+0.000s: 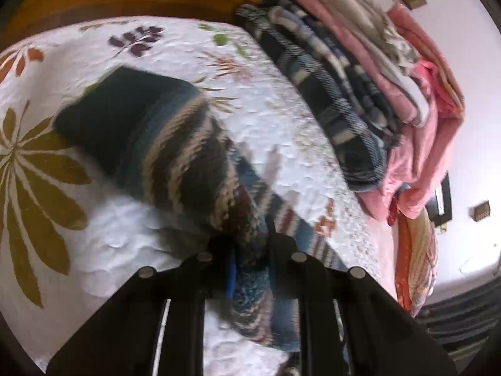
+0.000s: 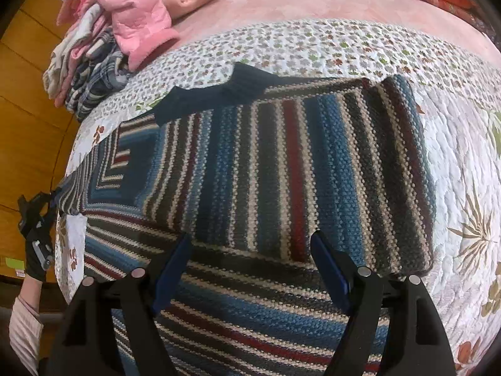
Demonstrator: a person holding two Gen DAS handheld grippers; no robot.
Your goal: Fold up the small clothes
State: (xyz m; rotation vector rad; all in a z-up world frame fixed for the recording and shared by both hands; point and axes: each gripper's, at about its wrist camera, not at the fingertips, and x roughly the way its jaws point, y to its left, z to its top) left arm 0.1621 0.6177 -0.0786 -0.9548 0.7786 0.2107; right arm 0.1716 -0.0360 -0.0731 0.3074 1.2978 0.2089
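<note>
Striped sweater half folded on the quilt, one corner pinched

Sweater [image 2: 281,169] of thick knit wool, banded in blue, dark grey, cream and dark red, lies spread across the white quilt [image 2: 463,163], one rectangular panel already doubled over the layer beneath. Its far edge runs close to the quilt's small-flower border, with a dark ribbed piece jutting past it. Bare quilt lies open to the right of the sweater, puckered and printed with large leaves and flowers; to the left the sweater reaches the bed's edge, and beyond that is orange wooden floor [image 2: 28,119].

Right gripper [image 2: 250,260] hangs over the near part of the sweater, its blue-padded fingers spread wide apart with nothing between them.

Left gripper [image 1: 250,260] is clenched on a bunched fold of the sweater [image 1: 175,144], the knit squeezed between its two black fingers and trailing away over the quilt [image 1: 281,131].

Beyond the sweater's far left corner sits a pile of clothes [image 2: 103,50]: pink fleece, grey cloth and blue plaid [image 1: 328,94], soft and uneven
</note>
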